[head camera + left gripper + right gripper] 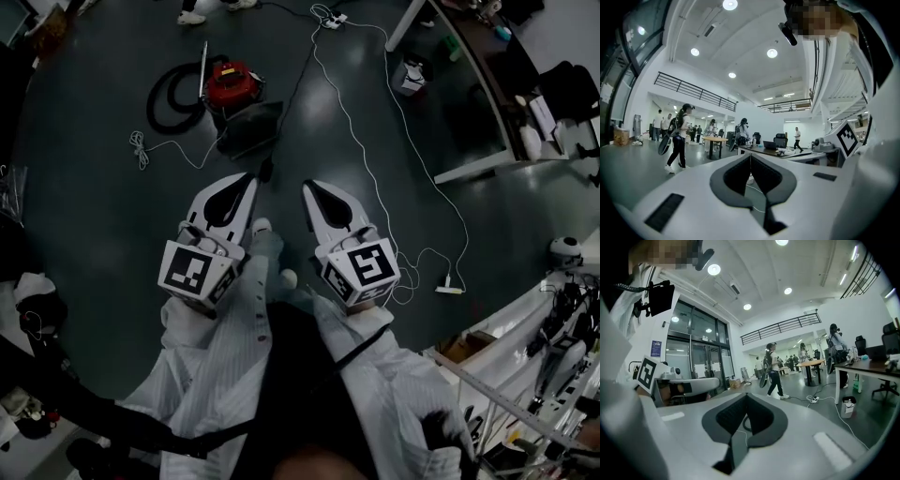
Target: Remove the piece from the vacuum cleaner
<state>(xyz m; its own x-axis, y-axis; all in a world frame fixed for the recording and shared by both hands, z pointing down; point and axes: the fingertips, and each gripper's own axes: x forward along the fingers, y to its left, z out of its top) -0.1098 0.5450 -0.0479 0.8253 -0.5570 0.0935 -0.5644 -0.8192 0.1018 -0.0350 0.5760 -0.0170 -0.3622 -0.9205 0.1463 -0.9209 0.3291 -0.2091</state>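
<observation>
A red vacuum cleaner (231, 84) stands on the dark floor ahead, in the head view, with its black hose (169, 101) coiled to the left and a dark flat floor head (249, 129) in front of it. My left gripper (246, 179) and right gripper (311, 187) are held side by side well short of it, both shut and empty. In the left gripper view the left gripper (750, 157) points level across the room. The right gripper (746, 395) does the same in its own view, with a bit of black hose showing through its jaws.
White cables (424, 178) snake over the floor to a power strip (449, 289) at the right. A desk (469, 84) stands at the upper right and a bench with equipment (553, 328) at the lower right. Several people walk in the hall (774, 366).
</observation>
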